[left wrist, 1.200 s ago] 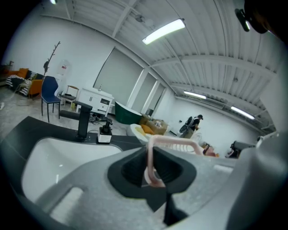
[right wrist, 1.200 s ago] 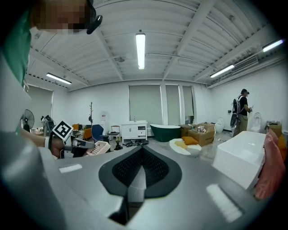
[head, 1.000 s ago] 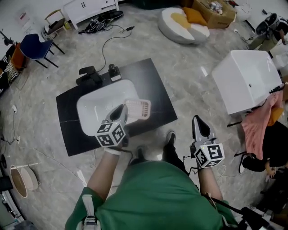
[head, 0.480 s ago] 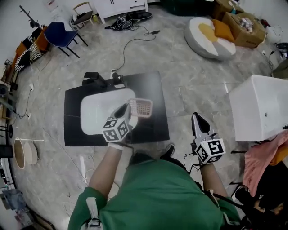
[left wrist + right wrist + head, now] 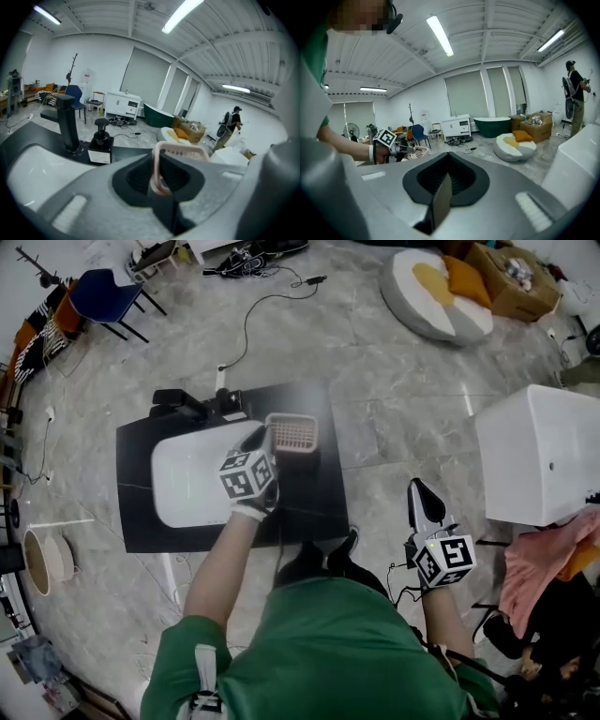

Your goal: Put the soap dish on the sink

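Pink slatted plastic marks the dish (image 5: 292,432) in the head view. It is a shallow rectangular basket with rounded corners, held out over the far right corner of the black slab (image 5: 319,507), just beside the far right corner of the white sink (image 5: 187,474). I cannot tell whether it touches the slab yet. The left gripper (image 5: 260,436) reaches across the sink's right rim to grip the dish by its near edge, probably so the basket stays level and its base is free to land. A dark faucet (image 5: 180,401) and a pump bottle (image 5: 231,399) stand along the slab's far edge. The right gripper (image 5: 421,501) hangs off the slab's right side, well clear, with no part in this step.

The left gripper view shows the left gripper (image 5: 157,180) clamped on the dish (image 5: 180,149). The thin, glossy pink rim stands upright between the dark pads. Beyond them are the faucet (image 5: 68,122), the bottle (image 5: 100,141) and the smooth, glazed-looking basin of the sink (image 5: 28,164).

The right gripper view shows the right gripper (image 5: 442,190) with its jaws together on nothing. Far off to the left it catches the dish (image 5: 420,151).
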